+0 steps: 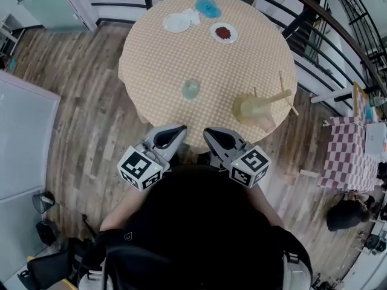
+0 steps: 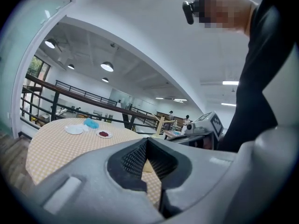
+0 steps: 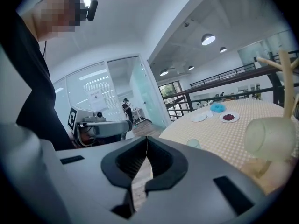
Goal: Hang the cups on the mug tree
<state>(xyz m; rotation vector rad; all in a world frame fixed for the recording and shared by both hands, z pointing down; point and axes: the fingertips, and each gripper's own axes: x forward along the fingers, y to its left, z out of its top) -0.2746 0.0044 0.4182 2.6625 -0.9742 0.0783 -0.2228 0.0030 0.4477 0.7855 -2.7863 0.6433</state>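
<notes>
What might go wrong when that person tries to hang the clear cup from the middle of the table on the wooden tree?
1. The clear cup looks smooth, so it might slip from a claw's pinch.
2. The mug tree stands near the edge of the table and already has a hanging cup; a hard push might tip it.
3. The left claw and right claw are both shut; reaching without opening would just knock the cup.
</notes>
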